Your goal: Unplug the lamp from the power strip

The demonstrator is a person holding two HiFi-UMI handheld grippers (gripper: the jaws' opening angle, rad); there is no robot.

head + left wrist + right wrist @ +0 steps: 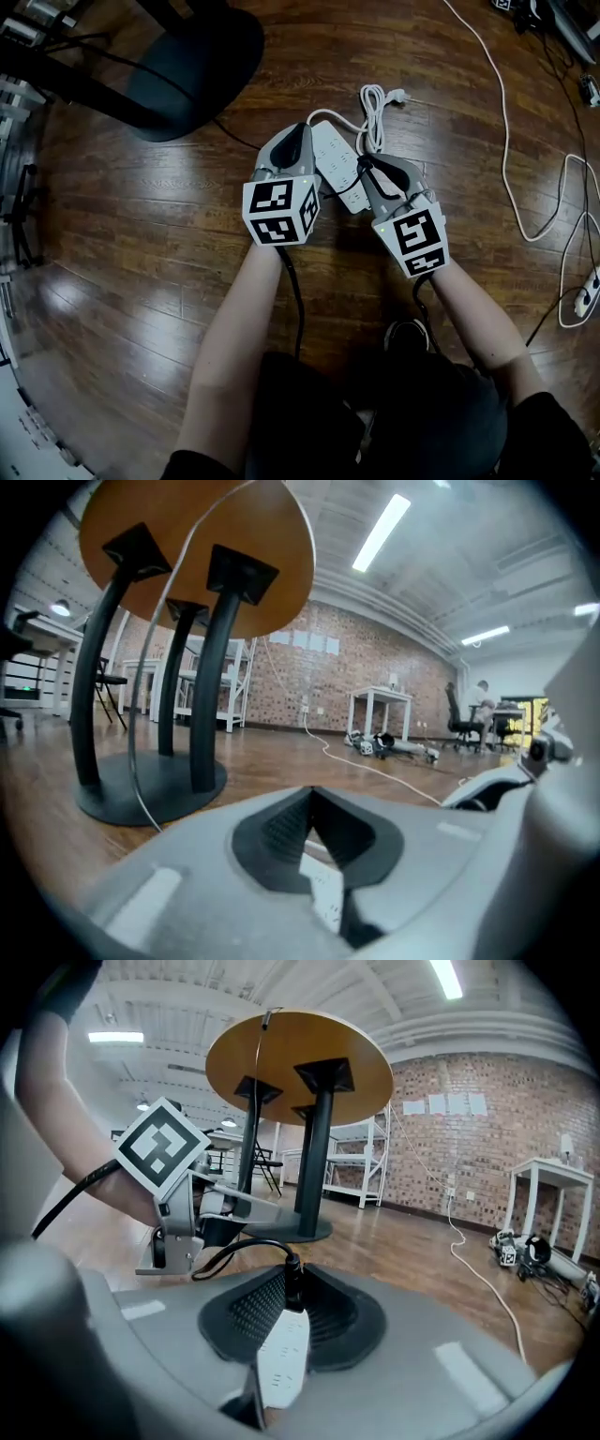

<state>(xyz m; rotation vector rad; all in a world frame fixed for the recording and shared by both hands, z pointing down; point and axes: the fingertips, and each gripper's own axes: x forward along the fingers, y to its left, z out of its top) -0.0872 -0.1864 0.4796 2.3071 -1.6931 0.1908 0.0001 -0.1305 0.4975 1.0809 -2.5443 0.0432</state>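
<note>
Inside right gripper [292, 1288]: plug [293, 1277], on power strip [281, 1358].

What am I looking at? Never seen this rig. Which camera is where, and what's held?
No robot: a person holds a two-jaw gripper in each hand; the marker cubes are part of them. The head view looks down from the person's head onto a wooden floor. The two gripper views ride on the grippers and look along their jaws. The left gripper is closed on a white power strip. The right gripper is closed on the black plug seated in that strip. A table's black base stands beyond; white cables lie on the floor.
</note>
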